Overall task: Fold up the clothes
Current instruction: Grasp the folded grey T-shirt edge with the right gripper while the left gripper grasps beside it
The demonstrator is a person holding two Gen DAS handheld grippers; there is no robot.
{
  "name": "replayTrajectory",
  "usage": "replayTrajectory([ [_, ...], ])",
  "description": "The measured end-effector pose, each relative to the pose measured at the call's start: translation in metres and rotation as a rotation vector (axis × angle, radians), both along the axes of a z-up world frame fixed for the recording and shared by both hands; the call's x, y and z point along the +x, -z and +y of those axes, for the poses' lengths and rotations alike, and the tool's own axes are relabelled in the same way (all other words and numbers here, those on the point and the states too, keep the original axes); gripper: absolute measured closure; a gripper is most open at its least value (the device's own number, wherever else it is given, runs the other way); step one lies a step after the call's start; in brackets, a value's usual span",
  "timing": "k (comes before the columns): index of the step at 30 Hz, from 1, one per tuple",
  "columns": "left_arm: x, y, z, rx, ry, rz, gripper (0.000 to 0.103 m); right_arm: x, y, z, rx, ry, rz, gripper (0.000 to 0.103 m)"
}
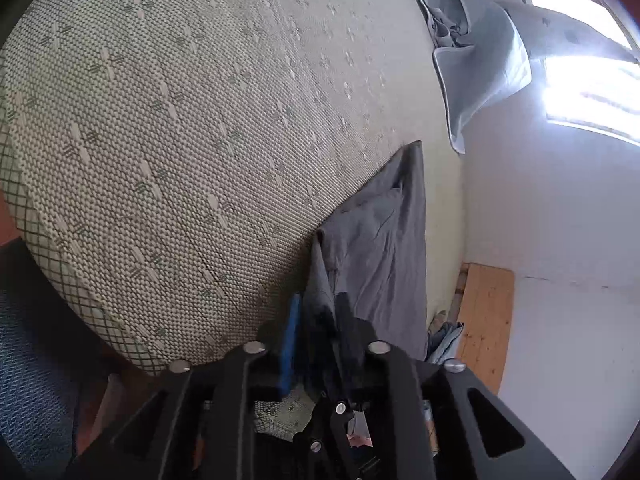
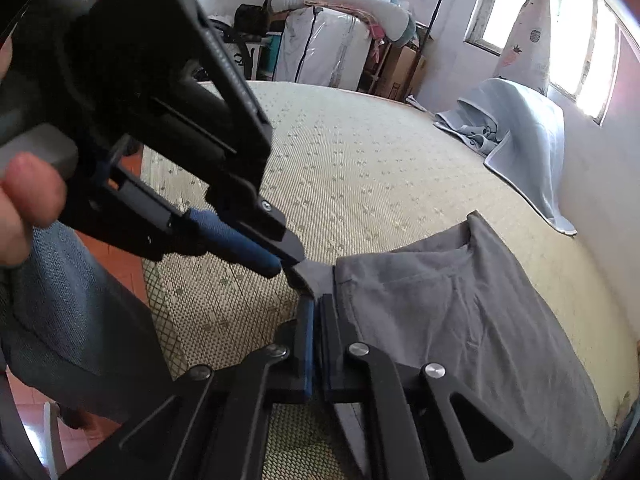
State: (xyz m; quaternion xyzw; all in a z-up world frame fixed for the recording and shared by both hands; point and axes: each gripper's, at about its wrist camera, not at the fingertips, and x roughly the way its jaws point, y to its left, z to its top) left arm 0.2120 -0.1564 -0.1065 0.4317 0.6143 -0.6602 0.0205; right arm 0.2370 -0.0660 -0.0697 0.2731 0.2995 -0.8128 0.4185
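The left hand-held gripper (image 1: 318, 320) has its two fingers drawn close together on an edge of the grey garment (image 1: 380, 240); cloth bunches between the blue pad (image 1: 294, 340) on one finger and the black finger opposite. In the right wrist view the same left hand-held gripper (image 2: 290, 266) reaches in from the upper left, held in a person's hand (image 2: 24, 200), and its tips pinch a corner of the grey garment (image 2: 460, 328) just above the mattress.

The right hand-held gripper (image 2: 318, 320) is pressed nearly together as well, only a thin gap showing between its blue-padded finger and its black one. A narrow fold of the grey cloth runs down into that gap, so it pinches the same edge of the garment, just beside the left one's tips. The two grips sit almost touching at that one corner.

The grey garment lies spread on the bed (image 2: 360, 160), over a woven cream mat with small patterned marks, near the bed's right side and close to the white wall. From the pinched corner it fans out flat with a few creases. A light blue blanket (image 2: 520, 140) is heaped at the far corner of the bed under the window (image 2: 580, 48), well apart from the garment.
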Motion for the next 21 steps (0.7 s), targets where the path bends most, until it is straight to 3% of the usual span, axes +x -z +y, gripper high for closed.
replayTrajectory([
  [6, -0.0010, -0.0022, -0.0005, 0.006, -0.001, 0.033, 0.050, -0.0004, -0.0064, 0.0018, -0.020, -0.003, -0.005, 0.102],
  [17, -0.0085, 0.0030, 0.0030, -0.012, 0.035, 0.004, 0.050, 0.0030, -0.0080, 0.0007, -0.027, -0.022, -0.014, 0.102],
  [21, -0.0052, 0.0059, 0.0017, -0.022, 0.036, -0.026, 0.059, 0.0021, -0.0040, 0.0003, -0.018, -0.024, -0.018, 0.102],
])
